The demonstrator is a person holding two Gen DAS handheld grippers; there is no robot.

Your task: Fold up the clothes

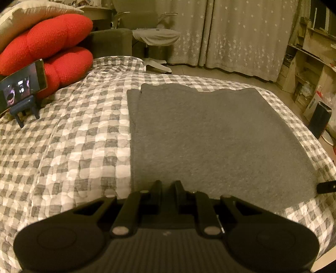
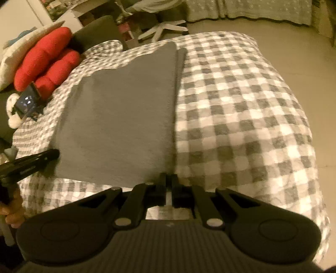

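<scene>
A: Both grippers?
B: The left gripper [image 1: 168,184] and the right gripper [image 2: 168,178] each pinch a near corner of the grey garment [image 1: 210,134].
A: Where's it lying?
B: Flat on the checked quilt [image 1: 73,136], red cushion [image 1: 50,40] beyond. It looks soft, light and limp; corners seem the right hold.

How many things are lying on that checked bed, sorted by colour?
Grey: 1, the folded grey garment
Red: 1, the red cushion, folded into two lobes
Cream: 1, the cream pillow behind it
Dark: 1, the phone on its stand
Total: 4
</scene>
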